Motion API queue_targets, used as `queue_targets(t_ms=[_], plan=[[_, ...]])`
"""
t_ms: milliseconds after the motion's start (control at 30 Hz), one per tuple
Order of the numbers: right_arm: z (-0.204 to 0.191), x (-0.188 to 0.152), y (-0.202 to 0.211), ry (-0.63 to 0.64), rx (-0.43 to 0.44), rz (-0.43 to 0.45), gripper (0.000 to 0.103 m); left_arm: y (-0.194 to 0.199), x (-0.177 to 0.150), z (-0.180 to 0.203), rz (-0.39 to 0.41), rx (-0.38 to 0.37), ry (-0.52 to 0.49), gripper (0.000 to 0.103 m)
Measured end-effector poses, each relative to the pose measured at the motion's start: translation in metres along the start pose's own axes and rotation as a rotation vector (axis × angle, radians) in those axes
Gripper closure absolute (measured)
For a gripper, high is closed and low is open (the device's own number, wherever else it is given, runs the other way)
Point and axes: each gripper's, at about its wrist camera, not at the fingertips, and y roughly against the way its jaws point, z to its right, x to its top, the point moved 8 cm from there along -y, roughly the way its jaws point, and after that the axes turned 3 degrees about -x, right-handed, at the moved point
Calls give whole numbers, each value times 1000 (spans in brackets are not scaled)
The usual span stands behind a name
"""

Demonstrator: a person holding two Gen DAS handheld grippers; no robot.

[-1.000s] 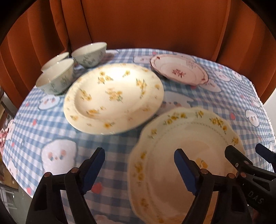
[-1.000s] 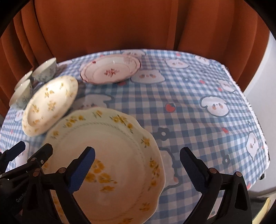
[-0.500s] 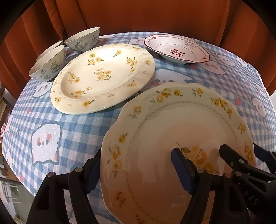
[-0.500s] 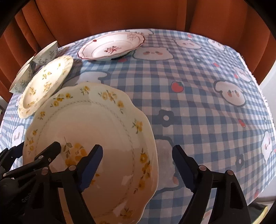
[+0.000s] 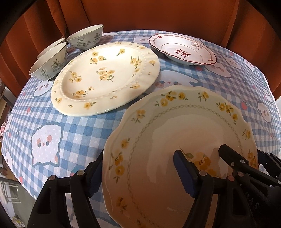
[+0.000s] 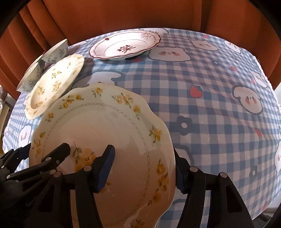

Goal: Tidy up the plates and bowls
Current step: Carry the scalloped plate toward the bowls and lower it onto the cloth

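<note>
The scalloped plate (image 6: pixel 105 140) lies at six o'clock on the table (image 6: pixel 210 87). Both grippers straddle its rim: right gripper (image 6: pixel 144 166) closing, left gripper (image 5: pixel 138 172) unclenched. An uneven pinch could tip it.

The scalloped plate (image 5: pixel 175 140) looks like glazed ceramic, glossy, with soft sheen across its smooth well. The round flowered plate (image 5: pixel 105 77) has the same glossy glaze and a raised beaded ring. The red-trimmed dish (image 5: pixel 182 50) and the pale green bowls (image 5: pixel 51 63) also look glazed and shiny. The checked tablecloth (image 6: pixel 210 105) is matt woven cloth. The curtain (image 6: pixel 123 15) behind is matt, velvety fabric. The gripper fingers (image 6: pixel 103 166) look like black plastic with ribbed blue pads and small metal rivets.
</note>
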Motion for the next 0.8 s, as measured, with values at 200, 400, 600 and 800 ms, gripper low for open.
queue_targets(t_ms=[200,400,600,800], plan=[[3,2,4,-22,-25,-8,37,11,-4,5,-2,-6,-24,27],[0,4,16,-46,-40,9,37,24,3,-1,23,-30,-48,27],[-20,10,29,-69,-63,41,37,38,10,-22,53,-57,-74,26],[-50,11,38,-104,-78,52,37,49,17,-54,69,-77,-108,26]])
